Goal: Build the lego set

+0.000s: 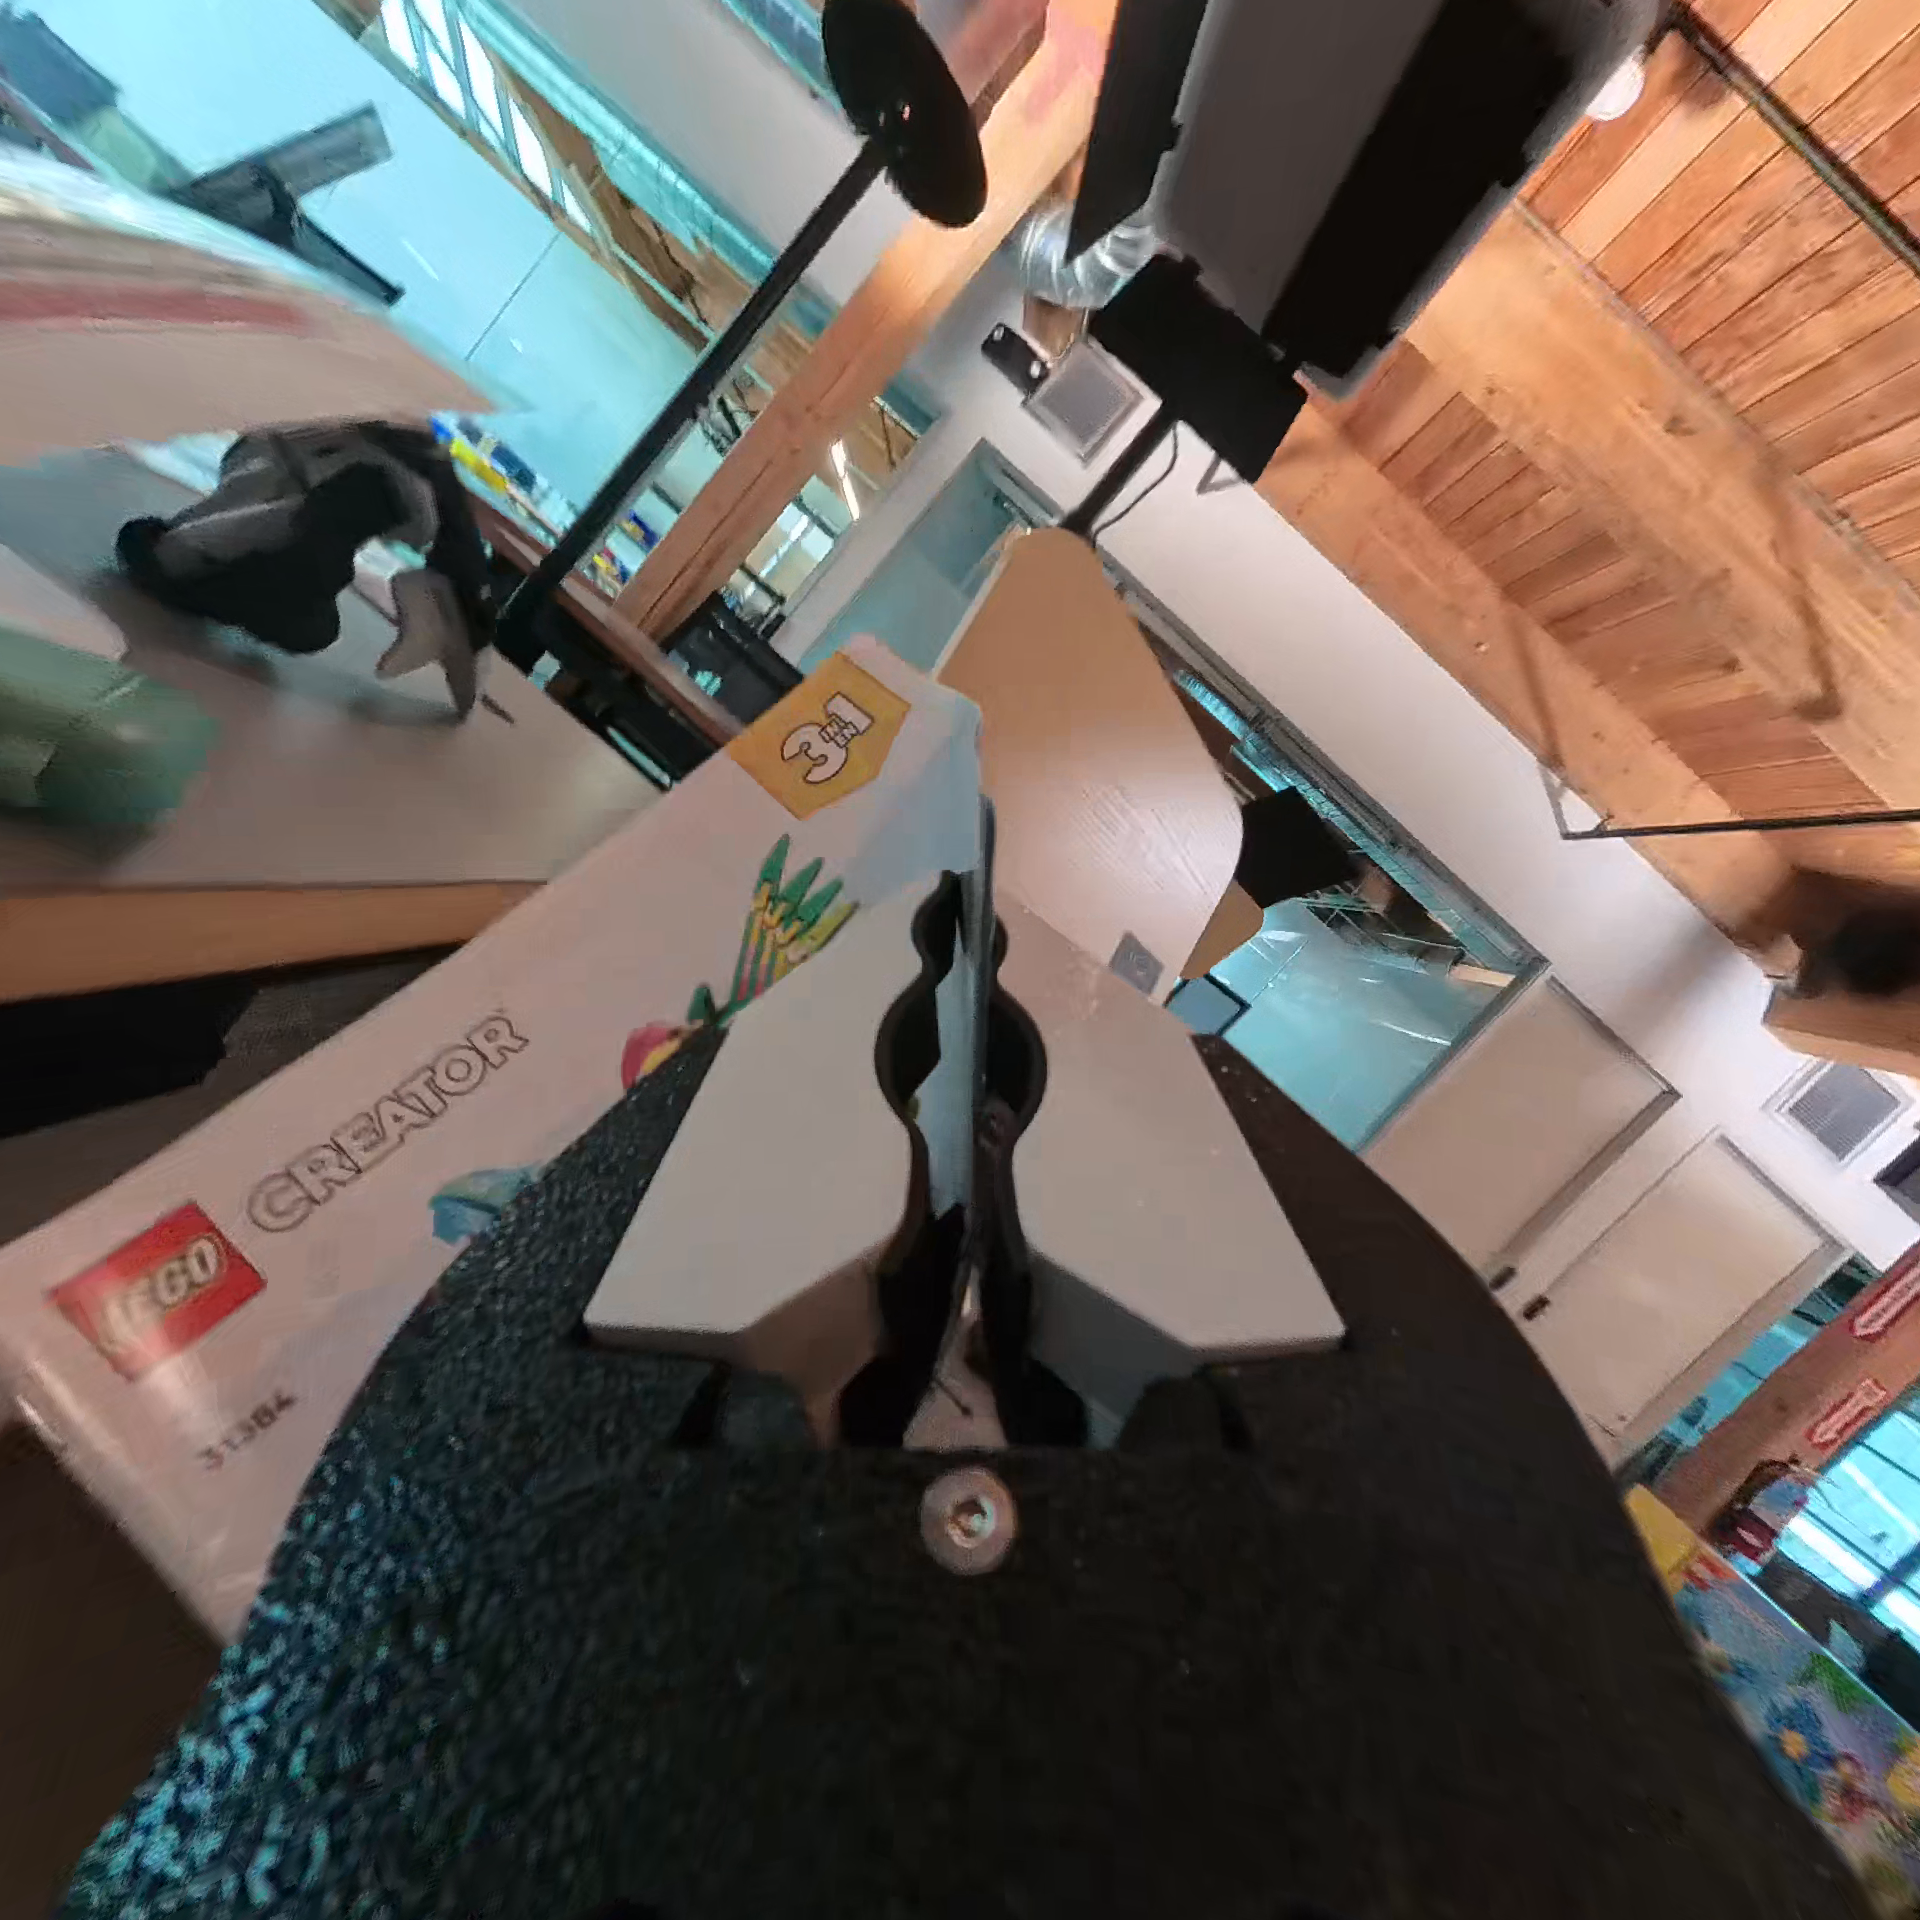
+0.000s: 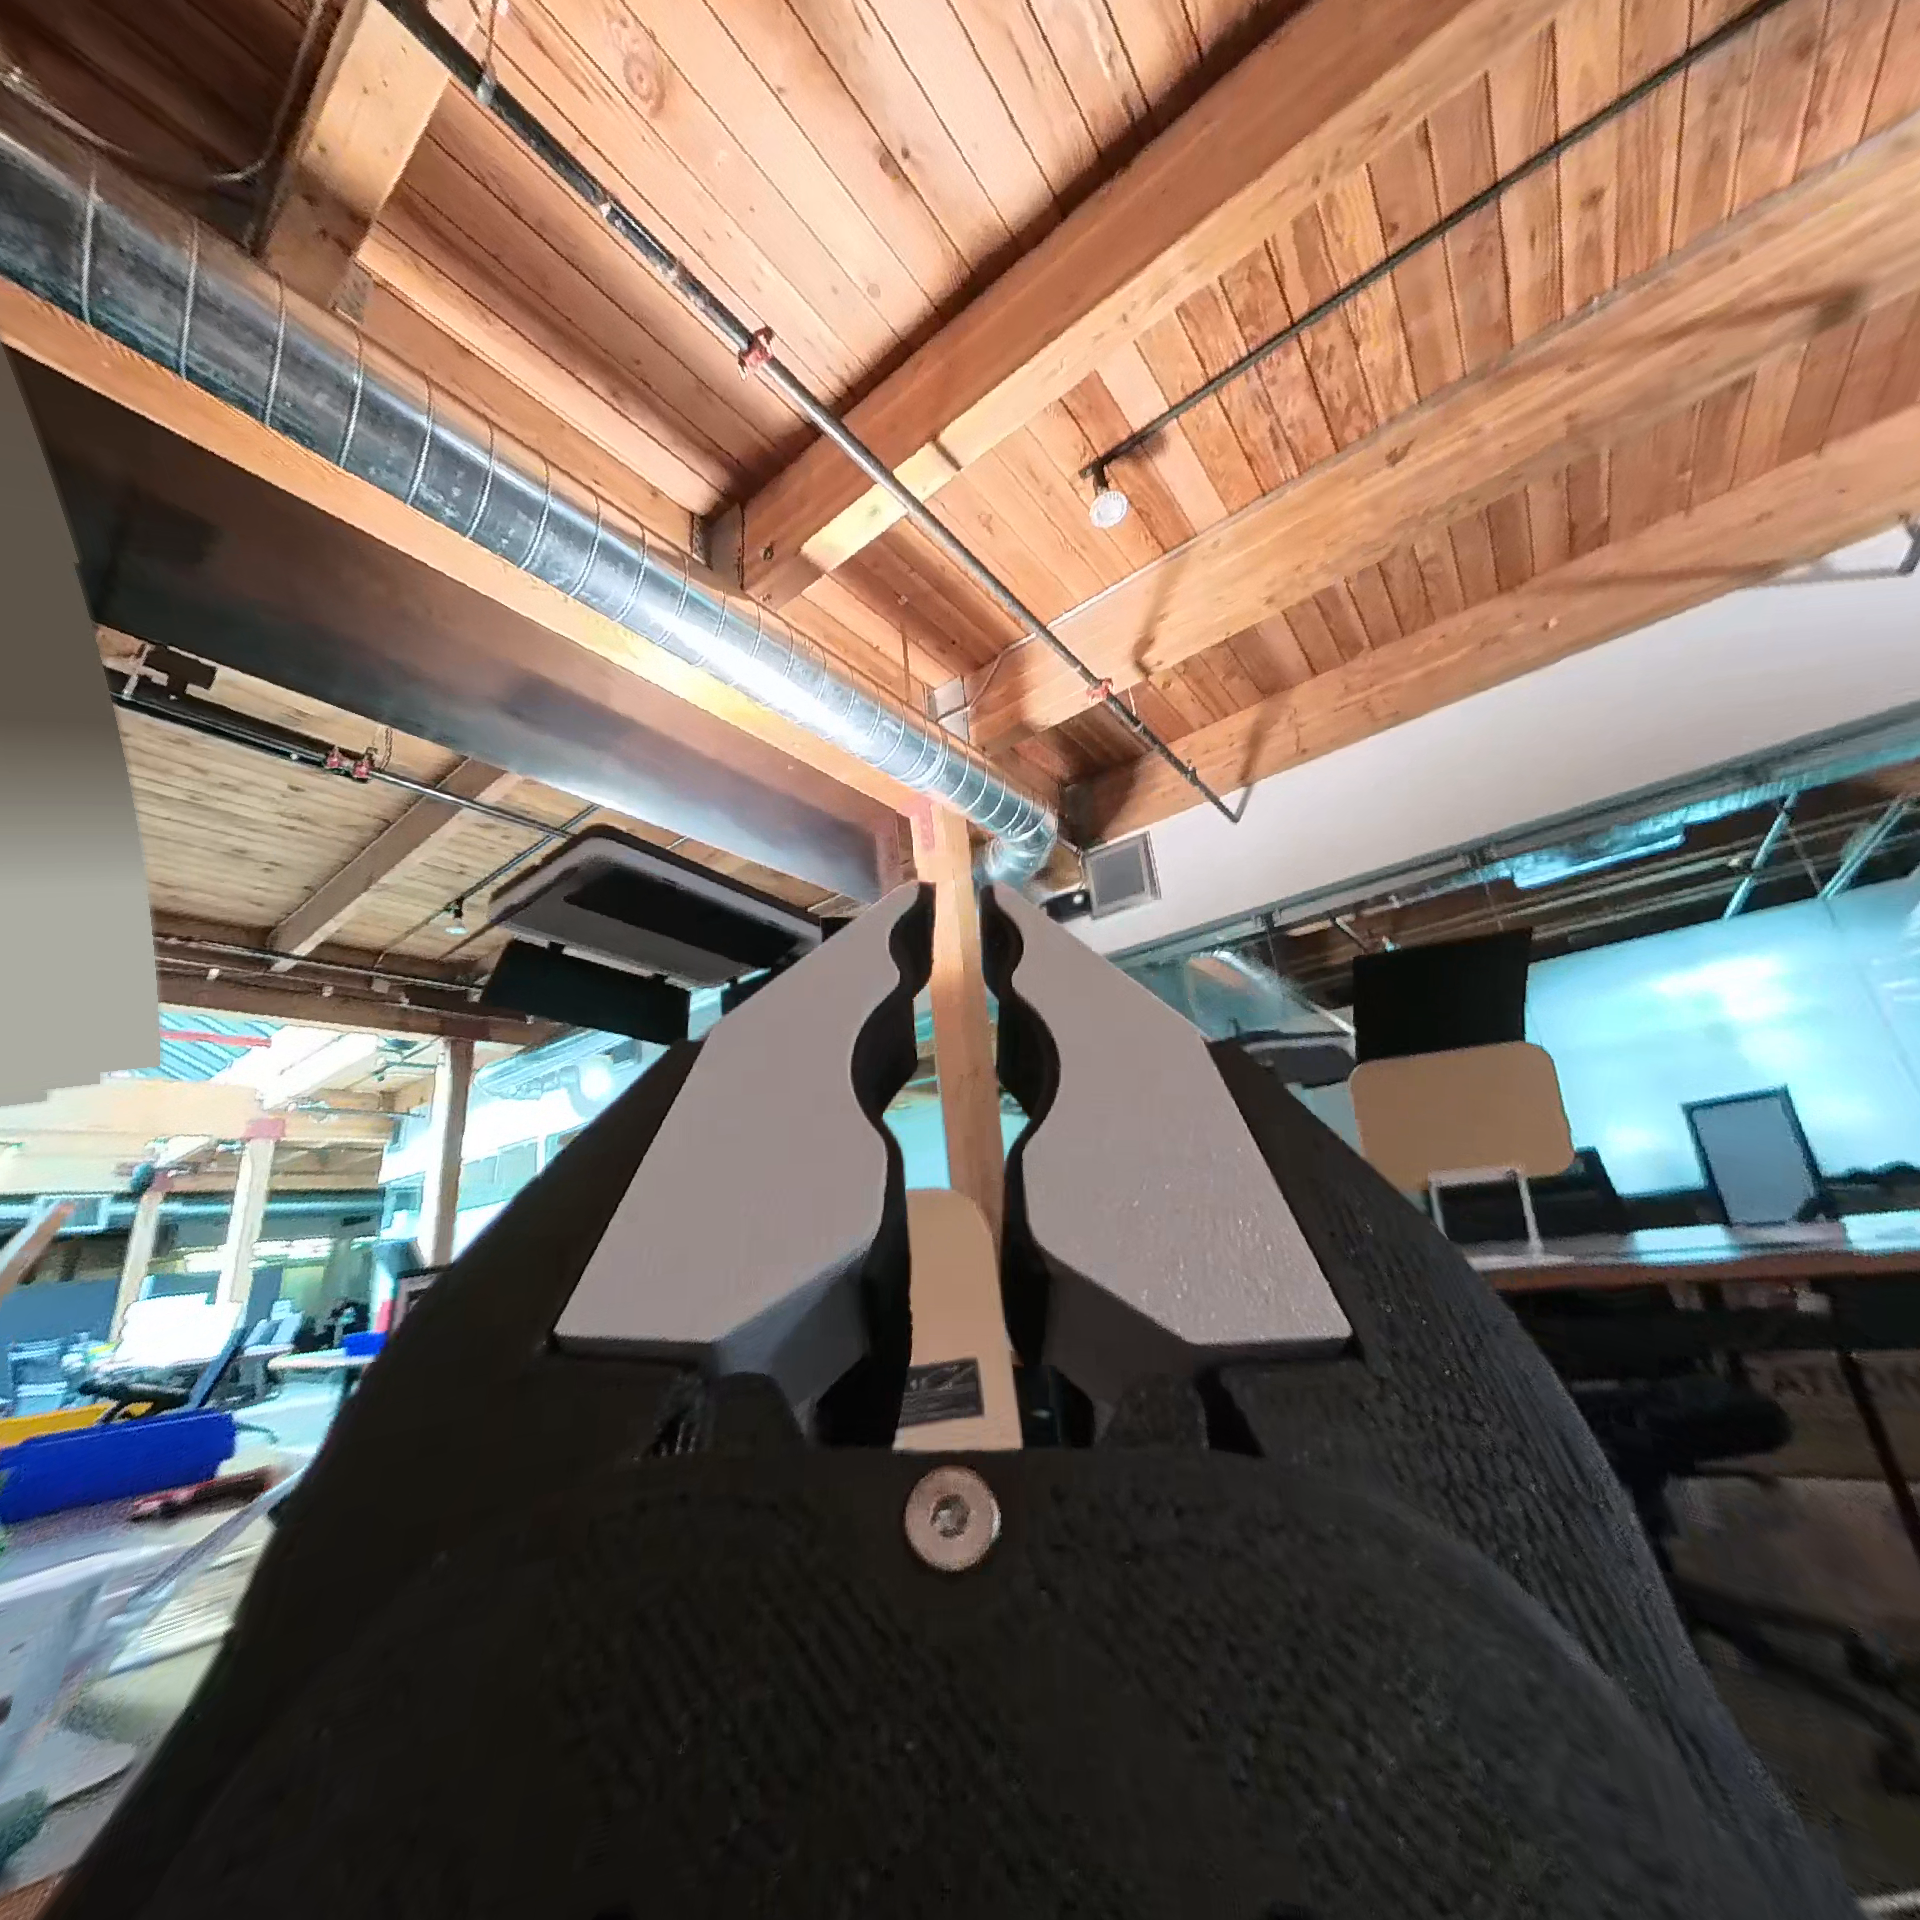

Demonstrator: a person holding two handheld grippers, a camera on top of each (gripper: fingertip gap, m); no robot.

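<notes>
My left gripper (image 1: 971, 914) is shut on the edge of a thin white lego booklet (image 1: 416, 1174) with a red logo and a yellow badge. It holds the booklet tilted up in the air, and the booklet spreads out to the left of the fingers. My right gripper (image 2: 954, 914) points up at the wooden ceiling; its fingers stand a narrow gap apart with nothing between them. No loose bricks show in either view.
A wooden table (image 1: 312, 810) lies at the left with a blurred green box (image 1: 94, 727) and a blurred black-and-grey object (image 1: 312, 551) that may be the other gripper. A colourful box (image 1: 1787, 1714) sits at the lower right. Blurred white paper (image 1: 187, 332) fills the upper left. My right fingertips sit around 50 cm from my left ones.
</notes>
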